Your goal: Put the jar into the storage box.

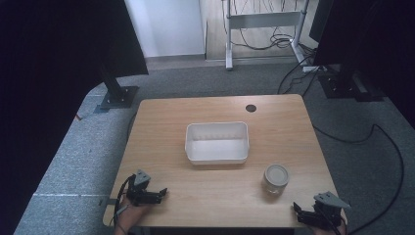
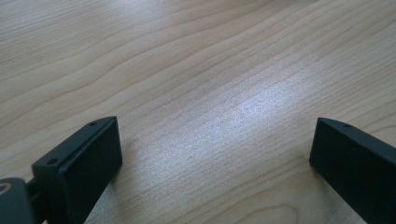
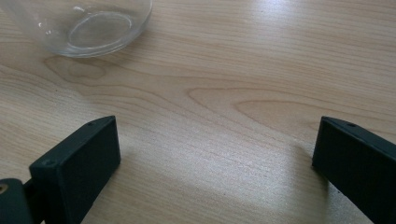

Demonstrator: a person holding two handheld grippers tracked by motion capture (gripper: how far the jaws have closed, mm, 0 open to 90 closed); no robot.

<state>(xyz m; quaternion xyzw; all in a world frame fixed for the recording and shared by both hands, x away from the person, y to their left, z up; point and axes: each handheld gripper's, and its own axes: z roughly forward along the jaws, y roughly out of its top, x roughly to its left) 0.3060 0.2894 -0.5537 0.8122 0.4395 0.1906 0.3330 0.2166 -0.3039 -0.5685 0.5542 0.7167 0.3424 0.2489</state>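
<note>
The glass jar is standing lower right of the frame — rigid, slippery, breakable, best gripped round its sides. The right gripper and left gripper are being held wide open, empty.

My left gripper rests at the table's near left corner, jaws wide apart. My right gripper sits at the near right corner, equally spread.

The light wooden surface carries a white rectangular tub at its middle. A clear glass jar with a pale lid stands toward the near right corner, well apart from the tub. A dark round hole sits by the far edge.
</note>
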